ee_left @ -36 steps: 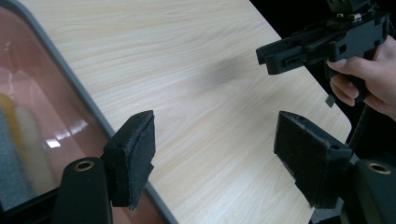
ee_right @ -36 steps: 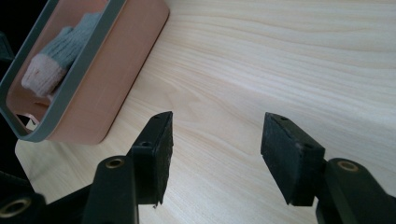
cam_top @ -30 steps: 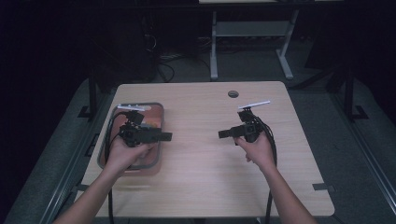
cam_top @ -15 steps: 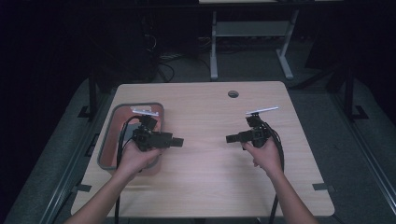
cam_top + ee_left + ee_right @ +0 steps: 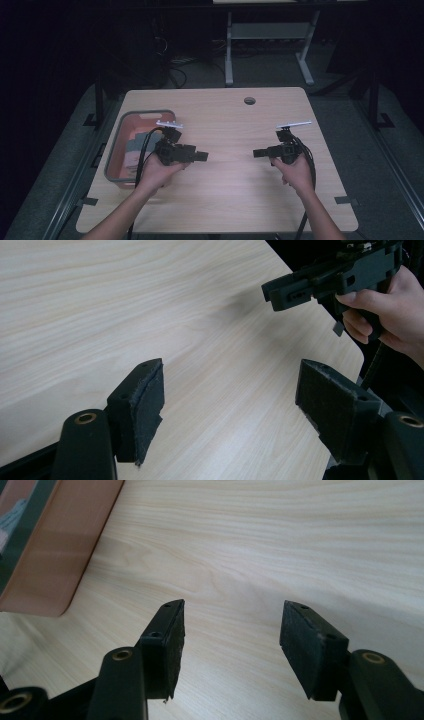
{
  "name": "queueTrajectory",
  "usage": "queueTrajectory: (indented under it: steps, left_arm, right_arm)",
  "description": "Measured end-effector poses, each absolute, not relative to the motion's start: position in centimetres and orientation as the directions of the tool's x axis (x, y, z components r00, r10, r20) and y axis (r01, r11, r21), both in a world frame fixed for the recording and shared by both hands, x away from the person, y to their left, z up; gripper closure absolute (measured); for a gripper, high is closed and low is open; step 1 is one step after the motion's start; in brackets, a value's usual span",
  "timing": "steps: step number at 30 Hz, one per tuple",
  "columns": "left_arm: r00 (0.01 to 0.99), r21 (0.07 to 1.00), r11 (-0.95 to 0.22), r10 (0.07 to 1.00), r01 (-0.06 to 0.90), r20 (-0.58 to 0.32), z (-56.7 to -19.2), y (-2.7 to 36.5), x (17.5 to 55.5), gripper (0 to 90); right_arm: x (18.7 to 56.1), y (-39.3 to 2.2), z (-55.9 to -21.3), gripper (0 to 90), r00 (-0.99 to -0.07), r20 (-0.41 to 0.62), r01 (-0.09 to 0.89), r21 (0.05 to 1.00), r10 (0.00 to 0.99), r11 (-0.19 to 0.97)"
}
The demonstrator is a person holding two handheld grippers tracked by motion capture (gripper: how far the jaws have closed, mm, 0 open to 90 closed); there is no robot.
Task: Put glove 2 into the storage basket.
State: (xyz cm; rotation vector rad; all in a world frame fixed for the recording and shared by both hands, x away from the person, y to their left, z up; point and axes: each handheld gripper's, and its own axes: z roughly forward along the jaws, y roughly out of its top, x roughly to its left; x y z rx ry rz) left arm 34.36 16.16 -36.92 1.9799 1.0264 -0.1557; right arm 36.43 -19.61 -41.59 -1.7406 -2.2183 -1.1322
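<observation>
At the table's left edge, the salmon-pink plastic tray with grey rim (image 5: 116,160) holds soft, light folded cloth (image 5: 131,148), best pinched at a fold; left gripper (image 5: 202,156) and right gripper (image 5: 257,153) both gape wide, empty.

Both hands hold the left gripper (image 5: 202,156) and right gripper (image 5: 256,153) level, facing each other, jaws apart and empty.

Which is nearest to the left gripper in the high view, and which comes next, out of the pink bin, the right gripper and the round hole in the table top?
1. Pink bin: right beside the left gripper, on its left.
2. Right gripper: across the middle of the table, facing it.
3. Round hole: farthest, near the table's far edge.
</observation>
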Motion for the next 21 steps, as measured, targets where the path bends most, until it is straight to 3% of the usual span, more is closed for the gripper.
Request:
queueTrajectory:
  steps: [21]
  left_arm:
    - [0.668,0.648,-0.287,0.575,0.706,-0.473,-38.7,13.7,33.6,27.4]
  right_arm:
    - [34.4,-22.8,-42.8,42.3,-0.307,0.481,0.877,0.479,0.821,0.047]
